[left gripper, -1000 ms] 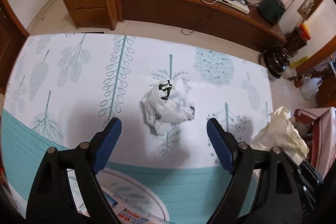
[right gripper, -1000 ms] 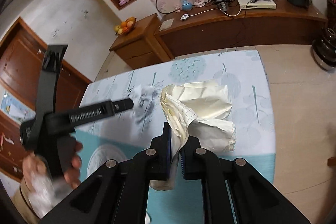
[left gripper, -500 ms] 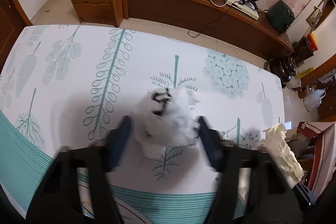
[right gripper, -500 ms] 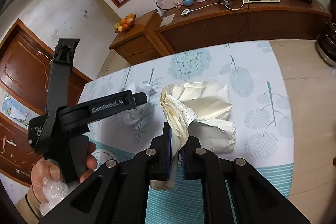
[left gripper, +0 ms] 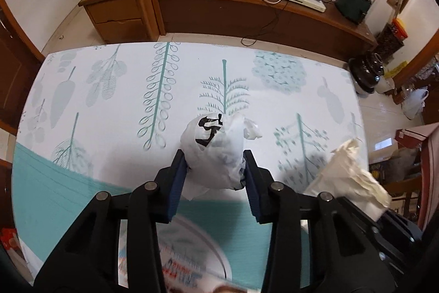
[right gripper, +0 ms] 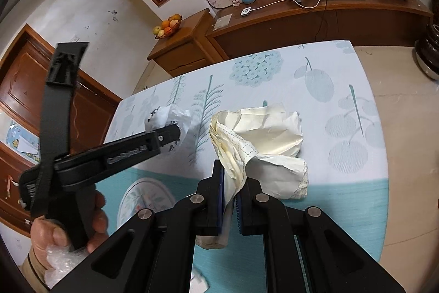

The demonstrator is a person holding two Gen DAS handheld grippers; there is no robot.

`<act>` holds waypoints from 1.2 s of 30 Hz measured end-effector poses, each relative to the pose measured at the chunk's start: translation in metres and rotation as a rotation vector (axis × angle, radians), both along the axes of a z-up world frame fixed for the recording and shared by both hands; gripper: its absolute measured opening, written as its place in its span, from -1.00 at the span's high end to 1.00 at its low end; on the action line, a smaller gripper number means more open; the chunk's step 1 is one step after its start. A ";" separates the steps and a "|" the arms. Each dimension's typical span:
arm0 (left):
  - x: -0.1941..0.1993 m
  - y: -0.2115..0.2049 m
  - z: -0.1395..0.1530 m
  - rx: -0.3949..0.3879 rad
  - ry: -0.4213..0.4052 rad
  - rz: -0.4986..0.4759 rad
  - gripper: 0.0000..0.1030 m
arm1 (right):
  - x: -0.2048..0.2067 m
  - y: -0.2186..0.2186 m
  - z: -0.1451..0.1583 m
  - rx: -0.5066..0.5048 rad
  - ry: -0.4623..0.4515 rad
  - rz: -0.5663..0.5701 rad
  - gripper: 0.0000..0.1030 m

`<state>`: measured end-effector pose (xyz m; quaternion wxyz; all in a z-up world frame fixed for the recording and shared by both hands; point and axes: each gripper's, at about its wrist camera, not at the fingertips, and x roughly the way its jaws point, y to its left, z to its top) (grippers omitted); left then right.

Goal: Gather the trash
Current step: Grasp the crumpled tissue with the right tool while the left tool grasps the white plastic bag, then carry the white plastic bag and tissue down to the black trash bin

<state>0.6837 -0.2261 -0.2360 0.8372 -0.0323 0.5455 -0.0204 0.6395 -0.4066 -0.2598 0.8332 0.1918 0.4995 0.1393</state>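
A crumpled white plastic bag [left gripper: 214,155] with black print sits on the leaf-patterned tablecloth [left gripper: 109,106]. My left gripper [left gripper: 215,169] straddles it; the jaws are closing and both blue pads press into the bag's sides. The right wrist view shows the same bag [right gripper: 164,117] at the tip of the left gripper [right gripper: 170,136]. My right gripper [right gripper: 230,183] is shut on a crumpled cream paper [right gripper: 263,133], which it holds above the table. That paper [left gripper: 354,175] shows at the right in the left wrist view.
A round printed plate [right gripper: 145,197] lies on the teal band near the table's front edge. The hand on the left gripper also clutches clear plastic film [right gripper: 55,257]. Beyond the table stand a wooden cabinet [left gripper: 120,10] with a fruit bowl and a long low bench [left gripper: 247,15]. A dark pot [left gripper: 365,70] sits on the floor at the right.
My left gripper moved forward over the white bag and its jaws narrowed from wide open until the pads met the bag. The right gripper kept its grip on the cream paper.
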 end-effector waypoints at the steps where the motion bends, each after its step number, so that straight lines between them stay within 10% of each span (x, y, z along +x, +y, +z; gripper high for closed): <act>1: -0.007 0.001 0.007 -0.004 -0.008 -0.007 0.29 | -0.005 0.002 0.003 0.003 -0.001 0.000 0.86; 20: -0.236 0.079 0.153 -0.126 -0.123 -0.209 0.29 | -0.217 0.082 0.133 0.024 -0.089 -0.041 0.86; 36: -0.469 0.180 0.176 -0.175 -0.115 -0.414 0.29 | -0.480 0.200 0.155 -0.015 -0.046 -0.172 0.86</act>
